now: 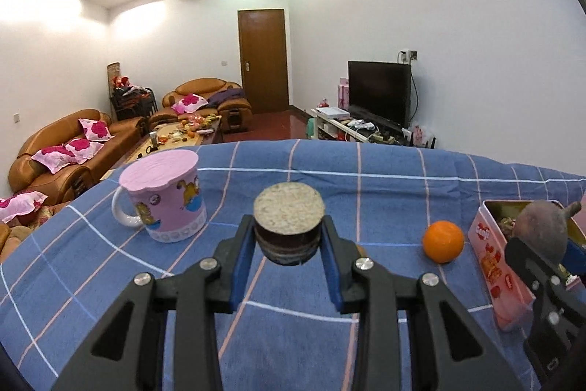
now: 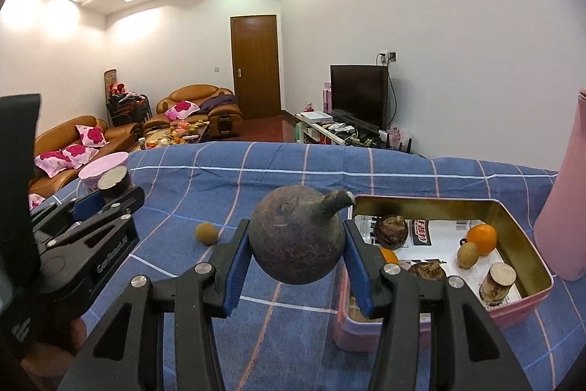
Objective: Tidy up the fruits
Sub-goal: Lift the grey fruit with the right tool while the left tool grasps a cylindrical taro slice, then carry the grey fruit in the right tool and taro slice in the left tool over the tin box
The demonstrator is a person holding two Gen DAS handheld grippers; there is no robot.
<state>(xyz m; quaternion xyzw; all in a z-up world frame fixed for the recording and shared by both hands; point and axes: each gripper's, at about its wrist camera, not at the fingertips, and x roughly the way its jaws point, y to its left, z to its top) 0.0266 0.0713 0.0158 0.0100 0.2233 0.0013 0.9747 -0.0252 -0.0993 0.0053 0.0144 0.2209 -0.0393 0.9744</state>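
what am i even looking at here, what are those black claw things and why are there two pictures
Those claws are handheld two-finger grippers, one in each of a person's hands; no robot arm. Each picture comes from a fisheye camera on one gripper, looking along its fingers. The left gripper clamps a short cut sugarcane piece. The right gripper clamps a dark round fruit beside a pink tin already holding fruit. On the blue checked cloth sit a pink mug, an orange and a small brown fruit.
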